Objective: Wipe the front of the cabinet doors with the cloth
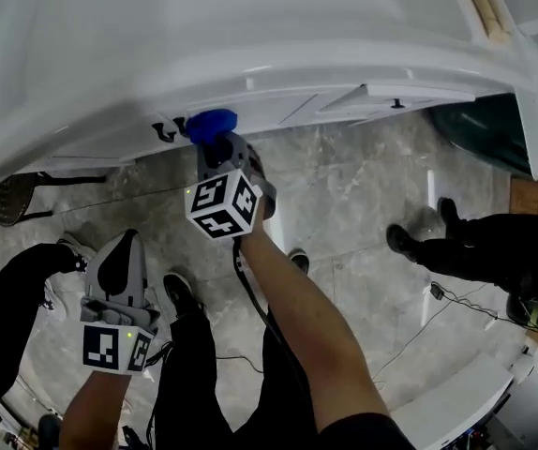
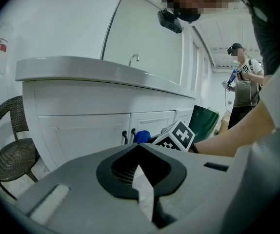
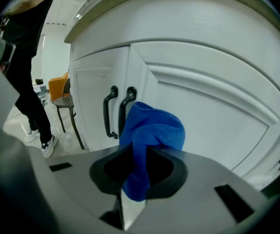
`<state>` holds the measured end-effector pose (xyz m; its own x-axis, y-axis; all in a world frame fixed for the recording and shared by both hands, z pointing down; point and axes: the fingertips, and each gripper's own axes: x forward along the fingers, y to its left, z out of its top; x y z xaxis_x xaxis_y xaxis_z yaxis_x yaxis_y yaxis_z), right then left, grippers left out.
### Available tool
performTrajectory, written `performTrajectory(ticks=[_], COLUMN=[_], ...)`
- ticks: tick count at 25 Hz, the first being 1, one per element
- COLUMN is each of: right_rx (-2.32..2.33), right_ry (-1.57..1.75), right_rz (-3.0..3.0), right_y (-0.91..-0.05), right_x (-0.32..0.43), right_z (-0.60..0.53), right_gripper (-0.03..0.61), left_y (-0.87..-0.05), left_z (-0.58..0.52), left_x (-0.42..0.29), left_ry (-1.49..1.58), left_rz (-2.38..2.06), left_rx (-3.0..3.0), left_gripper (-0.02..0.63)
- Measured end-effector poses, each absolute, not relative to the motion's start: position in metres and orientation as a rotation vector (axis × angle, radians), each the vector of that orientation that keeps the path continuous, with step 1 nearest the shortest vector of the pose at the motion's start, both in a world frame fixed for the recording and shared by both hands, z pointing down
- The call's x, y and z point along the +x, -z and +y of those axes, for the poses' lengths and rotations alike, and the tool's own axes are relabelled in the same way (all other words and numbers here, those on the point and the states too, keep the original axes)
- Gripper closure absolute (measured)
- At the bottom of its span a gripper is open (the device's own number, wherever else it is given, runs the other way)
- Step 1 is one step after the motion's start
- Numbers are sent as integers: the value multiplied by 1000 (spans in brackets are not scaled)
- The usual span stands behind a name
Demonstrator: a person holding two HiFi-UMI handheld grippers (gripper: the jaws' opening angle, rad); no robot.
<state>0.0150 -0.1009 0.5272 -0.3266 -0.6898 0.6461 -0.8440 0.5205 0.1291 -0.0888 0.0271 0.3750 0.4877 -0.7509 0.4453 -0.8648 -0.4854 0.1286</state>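
A blue cloth (image 3: 152, 130) is bunched in my right gripper (image 3: 142, 155), which is shut on it. The cloth (image 1: 211, 125) is pressed against the white cabinet door (image 3: 203, 106), just right of the two black handles (image 3: 118, 111) where the doors meet. In the left gripper view the cloth (image 2: 141, 136) and the handles (image 2: 128, 136) show beside the right gripper's marker cube (image 2: 177, 135). My left gripper (image 1: 127, 242) hangs low and back from the cabinet over the floor, shut on nothing, its tips (image 2: 139, 147) touching.
A white countertop (image 1: 250, 26) with a faucet (image 2: 135, 58) overhangs the doors. A wicker chair (image 2: 13, 155) stands left of the cabinet. A dark green bin (image 2: 203, 121) is at the right. Another person (image 2: 245, 89) stands beyond it, and a cable (image 1: 456, 303) lies on the floor.
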Motion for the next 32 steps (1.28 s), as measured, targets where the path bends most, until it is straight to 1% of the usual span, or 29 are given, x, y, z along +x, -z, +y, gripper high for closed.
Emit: performTrajectory(ticks=[5,11,21,24,27,29,32], right_rx=[1279,1268,1311,1443,1603,1661,1665], right_ry=[-349,-368,-333,-369,-405,-403,-379], right_rz=[-2099,-2068,-2026,-1941,-1841,-1835,-1888], right_y=[-527,-532,-539,-538,-536,-532,-527], right_x=[55,117,203,242,271,264,221], right_z=[-117,-121,-119,-115,-109,-108,-100], right_gripper=[526,526,526,526,526,526,526], left_y=[-374,-374,-410,-415,-416,-415,-414], left_z=[10,-8,-5,4,11,12,17], left_x=[-55,0,45,45,28,12,-16], left_ry=[-494,-444,-456,-441,-426,-426,-430], left_rz=[-1356,-1362,-1331,-1337,-1358,-1363,-1365], left_rx=[2424,2434,2420,2396,2370,2377,2387], left_gripper=[615,615,615,615,615,615,615])
